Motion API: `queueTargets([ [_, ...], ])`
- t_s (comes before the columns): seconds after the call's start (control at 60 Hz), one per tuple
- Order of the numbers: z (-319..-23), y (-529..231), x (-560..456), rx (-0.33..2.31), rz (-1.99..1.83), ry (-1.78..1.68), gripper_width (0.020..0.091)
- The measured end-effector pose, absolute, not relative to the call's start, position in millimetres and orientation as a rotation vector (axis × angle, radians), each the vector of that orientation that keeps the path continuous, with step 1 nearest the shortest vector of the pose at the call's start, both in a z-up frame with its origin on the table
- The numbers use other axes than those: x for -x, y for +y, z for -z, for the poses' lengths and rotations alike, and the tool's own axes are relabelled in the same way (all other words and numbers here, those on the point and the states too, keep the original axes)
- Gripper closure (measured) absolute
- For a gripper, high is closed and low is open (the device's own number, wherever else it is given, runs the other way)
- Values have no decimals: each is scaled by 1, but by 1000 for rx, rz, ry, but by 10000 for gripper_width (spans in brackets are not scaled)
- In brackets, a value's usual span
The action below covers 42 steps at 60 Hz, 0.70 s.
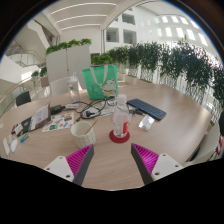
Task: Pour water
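Gripper (113, 160) fingers sit nearest, spread wide apart with nothing held between them; the left pink pad (81, 158) and the right pink pad (147, 156) each angle inward toward bare wood. Between and just ahead of the fingers the wooden table (110, 172) lies open, giving free room up to the task's thing.

Just beyond the fingers, slightly right of their midline, a clear cup (121, 120) stands upright on a red coaster (120, 136); whether it holds water cannot be told. Neither finger touches it. To its left, near but apart, stands a white mug (81, 129). Farther left the tabletop is crowded: a tangle of small items and papers (38, 118) runs toward the table's left edge, and a black cable (62, 108) trails among them.

To the right of the cup a small light box (147, 122) rests on the wood, and behind it lies a dark flat tablet-like slab (147, 107), set at an angle. The table's right side curves away past it, with bare wood along that edge.

Behind the cup a green bag (100, 82) stands upright near the far edge of the table. Beyond that, a row of green potted plants (165, 62) lines the far right, and a white cabinet (67, 64) topped with plants stands far left under a ceiling with strip lights.
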<state>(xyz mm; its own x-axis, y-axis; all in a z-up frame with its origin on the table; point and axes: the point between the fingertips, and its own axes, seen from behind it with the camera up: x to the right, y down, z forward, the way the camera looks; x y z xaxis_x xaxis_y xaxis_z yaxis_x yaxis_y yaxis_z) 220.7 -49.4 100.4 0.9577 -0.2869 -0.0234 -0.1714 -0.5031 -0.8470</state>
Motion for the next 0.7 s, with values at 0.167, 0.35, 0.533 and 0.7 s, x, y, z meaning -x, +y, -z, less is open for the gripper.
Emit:
queueTargets([
  [0.167,-150,-105,-97,2093,110,215,267],
  [0.35,-195,-146,27,2114,9,187,260],
  [0.533,-237,-176,92,2107,22,117,266],
  [0.7,-256,-197,108,2111,35,74,266],
])
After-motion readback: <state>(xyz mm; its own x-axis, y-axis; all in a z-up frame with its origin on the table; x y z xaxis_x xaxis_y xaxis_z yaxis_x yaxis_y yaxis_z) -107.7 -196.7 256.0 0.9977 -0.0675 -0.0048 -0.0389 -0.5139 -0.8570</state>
